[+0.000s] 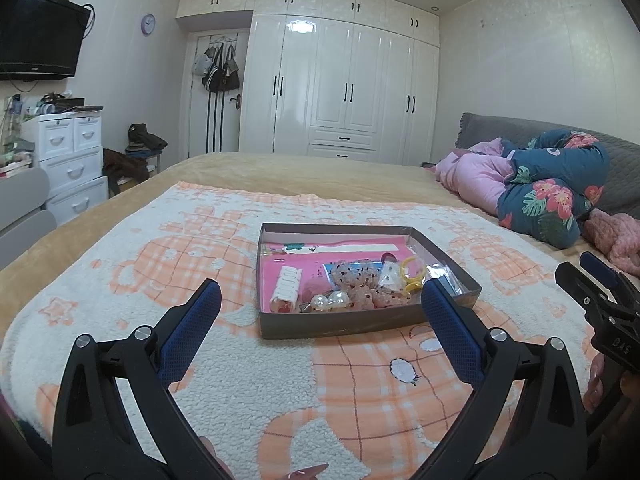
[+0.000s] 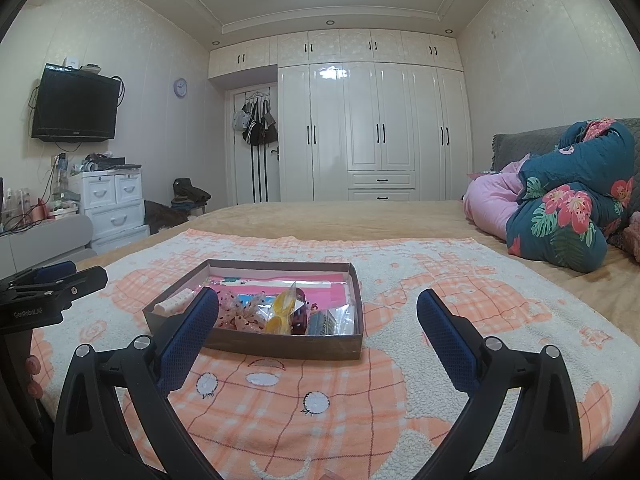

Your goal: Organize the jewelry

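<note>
A shallow brown box rests on the orange-and-white blanket on the bed. Inside lie a white hair clip, pearl earrings, a pink beaded piece, yellow rings and small clear bags. My left gripper is open just short of the box's near wall, nothing between its fingers. My right gripper is open too, empty, over the box's near right corner. Each gripper shows at the edge of the other's view.
The blanket covers the near half of a tan bed. Rolled quilts lie at the right by the headboard. A white drawer unit and wall TV are left; a white wardrobe stands behind.
</note>
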Demonstrator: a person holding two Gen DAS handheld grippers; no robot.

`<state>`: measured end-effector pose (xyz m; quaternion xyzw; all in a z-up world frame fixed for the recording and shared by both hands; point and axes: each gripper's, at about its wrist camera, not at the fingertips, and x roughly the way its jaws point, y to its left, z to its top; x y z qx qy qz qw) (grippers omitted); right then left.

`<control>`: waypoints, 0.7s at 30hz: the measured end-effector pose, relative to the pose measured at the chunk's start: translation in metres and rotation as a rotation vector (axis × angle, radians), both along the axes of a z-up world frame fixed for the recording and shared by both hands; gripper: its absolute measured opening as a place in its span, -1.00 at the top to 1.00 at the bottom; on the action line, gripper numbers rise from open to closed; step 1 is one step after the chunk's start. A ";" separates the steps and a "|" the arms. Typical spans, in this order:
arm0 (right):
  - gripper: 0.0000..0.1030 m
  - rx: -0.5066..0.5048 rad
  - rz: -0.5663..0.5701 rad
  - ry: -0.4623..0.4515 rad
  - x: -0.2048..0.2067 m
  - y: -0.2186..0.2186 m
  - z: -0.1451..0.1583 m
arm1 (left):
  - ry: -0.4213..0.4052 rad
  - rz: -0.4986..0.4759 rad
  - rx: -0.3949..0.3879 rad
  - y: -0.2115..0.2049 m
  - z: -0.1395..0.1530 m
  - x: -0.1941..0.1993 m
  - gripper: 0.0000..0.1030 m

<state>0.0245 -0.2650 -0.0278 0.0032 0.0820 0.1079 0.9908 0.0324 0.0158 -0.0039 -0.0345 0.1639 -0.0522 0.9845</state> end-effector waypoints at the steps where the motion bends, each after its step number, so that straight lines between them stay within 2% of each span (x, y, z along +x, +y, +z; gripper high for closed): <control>1: -0.88 -0.001 0.000 -0.001 0.000 0.000 0.000 | 0.000 0.001 0.001 0.000 0.000 0.000 -0.78; 21: -0.88 -0.003 0.001 0.000 -0.001 0.000 0.000 | 0.002 0.005 -0.002 0.004 0.001 0.000 -0.78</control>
